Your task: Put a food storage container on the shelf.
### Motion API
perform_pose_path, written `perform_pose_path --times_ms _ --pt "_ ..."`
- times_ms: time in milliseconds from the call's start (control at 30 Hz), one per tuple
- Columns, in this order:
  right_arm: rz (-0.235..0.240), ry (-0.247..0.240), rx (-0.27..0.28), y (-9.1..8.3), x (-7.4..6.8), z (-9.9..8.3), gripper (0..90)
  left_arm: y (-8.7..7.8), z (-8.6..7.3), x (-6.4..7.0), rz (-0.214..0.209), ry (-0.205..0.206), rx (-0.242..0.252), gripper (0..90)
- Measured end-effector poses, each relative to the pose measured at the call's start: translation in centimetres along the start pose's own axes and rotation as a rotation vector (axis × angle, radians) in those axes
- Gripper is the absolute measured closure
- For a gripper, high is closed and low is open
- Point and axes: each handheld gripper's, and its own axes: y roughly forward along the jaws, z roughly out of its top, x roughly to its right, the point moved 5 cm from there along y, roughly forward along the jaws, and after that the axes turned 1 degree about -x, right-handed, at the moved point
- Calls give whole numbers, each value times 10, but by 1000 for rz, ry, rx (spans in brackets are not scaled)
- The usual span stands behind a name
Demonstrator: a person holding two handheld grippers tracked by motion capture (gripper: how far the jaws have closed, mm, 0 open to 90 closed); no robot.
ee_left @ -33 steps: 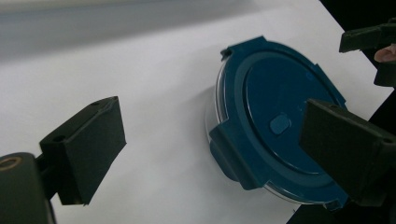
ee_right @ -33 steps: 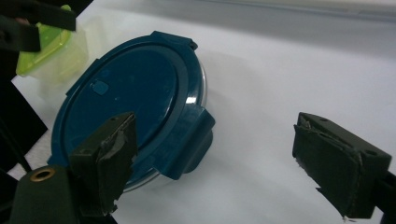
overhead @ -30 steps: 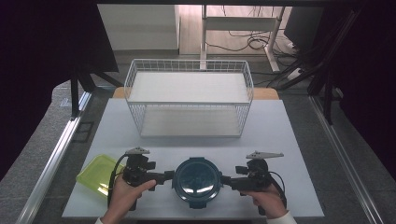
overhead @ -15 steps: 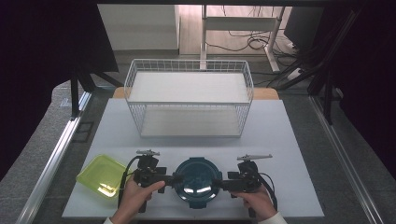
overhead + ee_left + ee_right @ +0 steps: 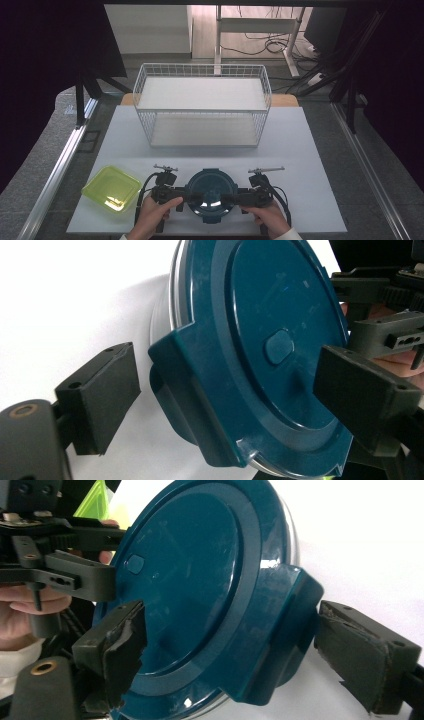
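Container body mostly hidden under blue lid (image 5: 212, 192). Left gripper (image 5: 181, 196) and right gripper (image 5: 237, 198) jaws open, straddling opposite lid tabs; both have closed in since earlier.

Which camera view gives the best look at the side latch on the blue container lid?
The left gripper view: the blue lid's latch sits large and sharp between the left gripper fingers. The right gripper view shows the opposite latch, partly shadowed. The high view shows the lid whole, latches tiny.

Bright overhead light, glare on table (image 5: 300, 145), dark surroundings, soft close-ups
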Motion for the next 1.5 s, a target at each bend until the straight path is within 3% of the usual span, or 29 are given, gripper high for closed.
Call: perform_pose_path --times_ms 200,233,333,467,567,1000,1500 --pt "23 41 -4 3 2 -1 194 4 -2 0 -43 -30 -8 152" --pt "24 44 -2 3 2 -1 206 5 -3 0 -68 -45 -11 167" --pt "26 66 4 3 3 -1 228 5 -4 0 -69 -51 -4 171" --pt "45 119 24 2 5 -1 269 2 -3 2 -38 -44 6 202" --pt "65 154 39 1 6 -2 299 1 -4 2 -40 -65 18 224" --pt "54 147 71 -8 1 -2 364 -7 -6 8 -29 -101 61 301" --pt "38 128 128 -17 -1 4 395 -11 -1 14 -16 -62 83 344"
